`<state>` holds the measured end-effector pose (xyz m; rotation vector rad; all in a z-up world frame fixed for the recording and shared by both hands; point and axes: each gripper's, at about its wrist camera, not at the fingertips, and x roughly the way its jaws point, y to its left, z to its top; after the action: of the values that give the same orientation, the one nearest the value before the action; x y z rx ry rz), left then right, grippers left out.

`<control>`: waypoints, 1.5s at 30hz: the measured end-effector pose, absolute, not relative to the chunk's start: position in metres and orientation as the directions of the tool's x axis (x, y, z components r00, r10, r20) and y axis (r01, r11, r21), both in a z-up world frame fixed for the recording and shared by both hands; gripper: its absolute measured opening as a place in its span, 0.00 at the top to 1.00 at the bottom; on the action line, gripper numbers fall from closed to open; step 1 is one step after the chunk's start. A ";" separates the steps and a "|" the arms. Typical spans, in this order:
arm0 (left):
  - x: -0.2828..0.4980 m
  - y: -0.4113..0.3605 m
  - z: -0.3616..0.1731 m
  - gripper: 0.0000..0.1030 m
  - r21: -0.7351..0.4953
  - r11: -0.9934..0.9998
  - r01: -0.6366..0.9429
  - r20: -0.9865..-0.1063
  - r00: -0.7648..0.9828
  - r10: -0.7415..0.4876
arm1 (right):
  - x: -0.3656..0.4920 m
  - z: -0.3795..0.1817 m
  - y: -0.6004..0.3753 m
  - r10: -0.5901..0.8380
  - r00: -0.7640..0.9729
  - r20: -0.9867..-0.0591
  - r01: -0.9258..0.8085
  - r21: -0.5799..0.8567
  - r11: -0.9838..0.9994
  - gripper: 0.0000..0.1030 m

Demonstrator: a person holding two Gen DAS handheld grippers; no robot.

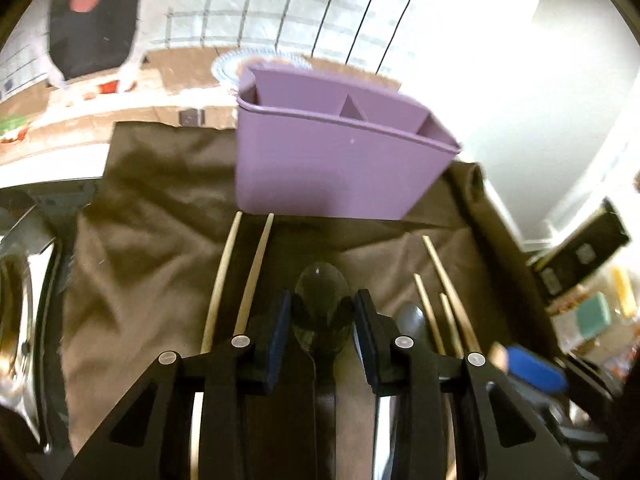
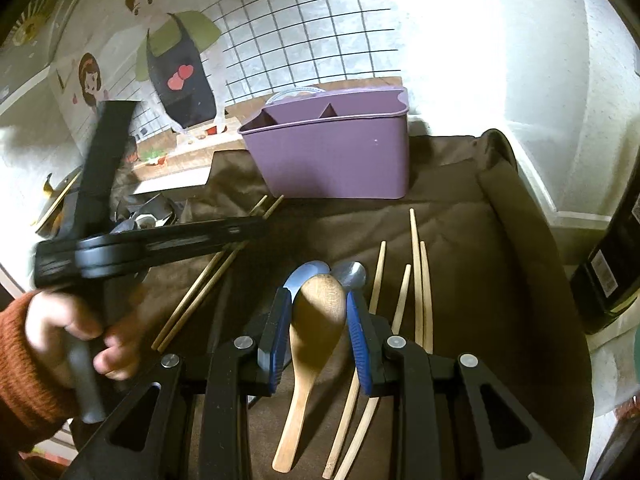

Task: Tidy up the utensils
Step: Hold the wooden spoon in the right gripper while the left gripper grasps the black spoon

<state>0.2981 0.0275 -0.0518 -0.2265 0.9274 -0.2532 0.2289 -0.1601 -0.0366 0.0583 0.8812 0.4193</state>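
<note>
A purple utensil caddy [image 1: 336, 160] with dividers stands at the back of a brown cloth [image 1: 152, 232]; it also shows in the right wrist view [image 2: 332, 152]. My left gripper [image 1: 322, 312] is shut on a dark translucent spoon [image 1: 321, 292], held above the cloth. My right gripper [image 2: 318, 312] is open around the bowl of a wooden spoon [image 2: 316, 320] that lies on the cloth. Two metal spoons [image 2: 350, 274] lie just beyond it. Wooden chopsticks [image 2: 416, 276] lie to the right and another pair [image 2: 208, 284] to the left.
The left hand-held gripper and the person's hand [image 2: 80, 320] fill the left of the right wrist view. A metal pot [image 1: 16, 320] sits at far left. A dark bottle [image 2: 616, 264] stands at right. A tiled wall with cartoon stickers [image 2: 176, 52] is behind.
</note>
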 end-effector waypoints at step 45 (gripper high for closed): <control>0.192 0.068 0.035 0.68 -0.327 0.928 0.180 -0.587 0.731 -0.348 | 0.205 -0.003 -0.129 0.384 0.566 -0.729 -0.424 0.141 0.894 0.78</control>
<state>0.1920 0.0682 0.0349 -0.2562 0.6935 -0.2942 0.2053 -0.1295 -0.0031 -0.0518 0.8443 0.4753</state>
